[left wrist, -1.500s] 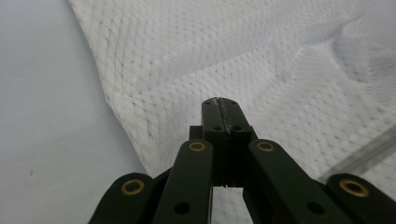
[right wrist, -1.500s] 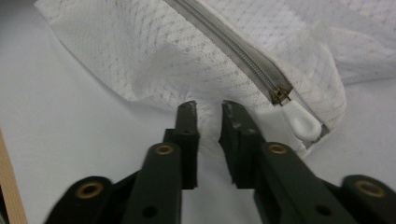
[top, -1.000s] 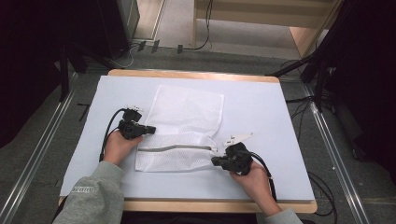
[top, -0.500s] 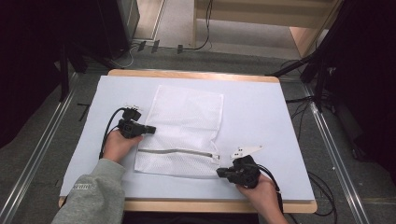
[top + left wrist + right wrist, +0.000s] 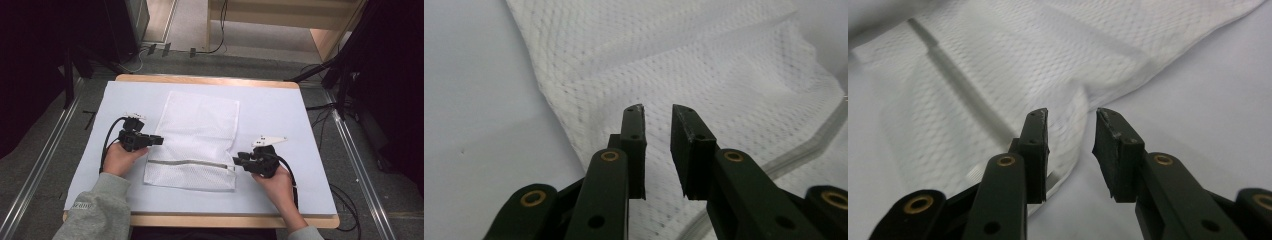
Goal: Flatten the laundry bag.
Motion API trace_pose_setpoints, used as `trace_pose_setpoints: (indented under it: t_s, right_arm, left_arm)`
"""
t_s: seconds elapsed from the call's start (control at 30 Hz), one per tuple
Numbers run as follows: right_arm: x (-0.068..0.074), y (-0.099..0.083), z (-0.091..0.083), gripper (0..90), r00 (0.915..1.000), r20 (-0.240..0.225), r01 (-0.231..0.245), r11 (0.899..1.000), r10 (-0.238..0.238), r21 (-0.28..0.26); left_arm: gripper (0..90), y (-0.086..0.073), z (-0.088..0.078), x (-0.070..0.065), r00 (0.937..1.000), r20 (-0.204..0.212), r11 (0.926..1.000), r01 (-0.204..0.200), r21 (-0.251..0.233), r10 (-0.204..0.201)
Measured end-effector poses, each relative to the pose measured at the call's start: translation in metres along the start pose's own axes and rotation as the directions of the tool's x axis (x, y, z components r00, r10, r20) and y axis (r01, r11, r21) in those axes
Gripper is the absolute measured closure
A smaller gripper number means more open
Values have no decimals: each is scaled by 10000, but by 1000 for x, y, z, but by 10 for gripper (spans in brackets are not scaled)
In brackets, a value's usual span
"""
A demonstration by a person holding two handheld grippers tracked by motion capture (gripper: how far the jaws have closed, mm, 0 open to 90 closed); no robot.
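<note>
mesh bag point(image 5: 197, 137): flat on my white table point(image 5: 290, 110), zipper point(image 5: 190, 163) near me
my left gripper point(image 5: 658, 116): narrow gap, over bag's left edge
my right gripper point(image 5: 1071, 120): narrow gap, at zipper's right end

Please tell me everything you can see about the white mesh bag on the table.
The white mesh fabric bag with a zipper lies flat on the pale blue table cover, roughly rectangular, its long side running away from the person. The cloth looks thin and perforated, with soft creases. A grey zipper line crosses it near the person's end and looks closed. The left hand-held gripper is at its left edge and the right hand-held gripper is by the zipper's right end, both with jaws apart; contact cannot be told.
</note>
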State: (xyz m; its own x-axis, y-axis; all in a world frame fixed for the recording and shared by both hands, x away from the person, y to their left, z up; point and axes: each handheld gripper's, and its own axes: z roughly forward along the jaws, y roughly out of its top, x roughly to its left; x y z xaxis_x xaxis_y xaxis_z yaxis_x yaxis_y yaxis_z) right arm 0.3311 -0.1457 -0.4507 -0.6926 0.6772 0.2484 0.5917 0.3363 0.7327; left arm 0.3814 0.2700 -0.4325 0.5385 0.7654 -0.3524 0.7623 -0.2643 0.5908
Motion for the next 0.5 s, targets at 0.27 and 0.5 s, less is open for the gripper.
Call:
trace_pose_setpoints:
  t_s: [0.27, 0.5]
  right_arm:
    - [-29, 27, 29, 676, 9978, 484, -449, 9990, 448, 4]
    - [-47, 48, 37, 674, 9928, 775, -892, 9957, 909, -249]
  left_arm:
    - [793, -5, -4, -40, 9958, 465, 9966, -777, -290, 790]
    - [900, -1, 6, -84, 9852, 841, 9884, -1459, -426, 1491]
